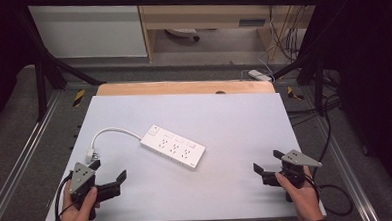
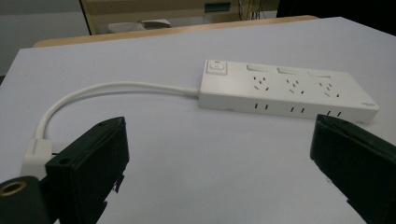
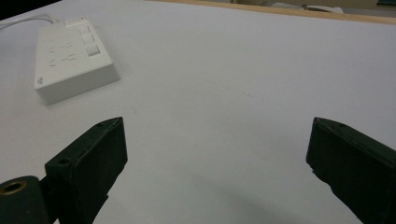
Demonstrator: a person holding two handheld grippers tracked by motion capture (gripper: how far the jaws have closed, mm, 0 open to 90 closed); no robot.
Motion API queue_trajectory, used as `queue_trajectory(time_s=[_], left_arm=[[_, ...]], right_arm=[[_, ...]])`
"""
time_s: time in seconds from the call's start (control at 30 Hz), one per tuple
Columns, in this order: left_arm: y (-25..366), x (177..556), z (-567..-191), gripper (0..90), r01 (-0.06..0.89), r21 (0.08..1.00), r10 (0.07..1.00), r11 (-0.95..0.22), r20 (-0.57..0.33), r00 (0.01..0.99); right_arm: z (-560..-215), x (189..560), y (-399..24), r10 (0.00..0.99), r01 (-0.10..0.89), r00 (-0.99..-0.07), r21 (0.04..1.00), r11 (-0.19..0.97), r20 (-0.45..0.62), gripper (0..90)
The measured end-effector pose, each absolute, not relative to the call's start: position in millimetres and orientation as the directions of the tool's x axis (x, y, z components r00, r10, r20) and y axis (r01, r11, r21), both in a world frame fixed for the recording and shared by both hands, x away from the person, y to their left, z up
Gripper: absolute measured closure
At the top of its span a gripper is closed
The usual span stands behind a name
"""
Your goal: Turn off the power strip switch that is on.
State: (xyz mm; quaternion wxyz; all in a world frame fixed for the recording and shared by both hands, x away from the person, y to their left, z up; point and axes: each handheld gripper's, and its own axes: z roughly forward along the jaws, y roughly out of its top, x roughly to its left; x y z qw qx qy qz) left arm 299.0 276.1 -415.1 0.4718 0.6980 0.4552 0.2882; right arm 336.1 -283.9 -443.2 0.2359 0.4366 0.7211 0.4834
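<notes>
I am seeing the left hand-held gripper [image 1: 108, 172] spreading its jaws wide, gripping nothing, the plug [image 1: 91, 155] just beside it. The right hand-held gripper [image 1: 267, 161] is gaping equally, empty. The power strip [image 1: 172, 146] is lying mid-bench [image 1: 235, 129] between them.

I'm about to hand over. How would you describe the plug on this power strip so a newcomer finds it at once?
Start at the pale grey table top and find the white power strip near its middle. Follow the white cable that curves from the strip's switch end toward the left tongs. The plug is the small white block at the cable's end, right beside those tongs.
</notes>
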Motion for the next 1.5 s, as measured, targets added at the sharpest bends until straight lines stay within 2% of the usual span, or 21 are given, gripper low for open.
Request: queue_trajectory(time_s=[0.67, 0.83, 1.3, 1.5], left_arm=[[274, 301, -417, 4.4, 0.379, 0.908, 0.900, -0.180, -0.004, 0.437], [274, 301, -417, 4.4, 0.376, 0.911, 0.901, -0.171, -0.010, 0.434], [274, 300, -416, 4.6, 0.366, 0.915, 0.900, -0.169, -0.008, 0.435], [274, 300, -416, 4.6, 0.367, 0.915, 0.899, -0.169, -0.010, 0.437]], right_arm=[[-441, 333, -290, 0.860, 0.430, -0.495, 0.895, 0.118, 0.124, 6.1], [-434, 329, -293, 0.852, 0.390, -0.498, 0.919, 0.054, 0.162, 5.7], [-424, 324, -291, 0.853, 0.339, -0.503, 0.940, 0.049, 0.137, 3.1], [-418, 323, -291, 0.854, 0.329, -0.495, 0.944, 0.016, 0.158, 3.0]])
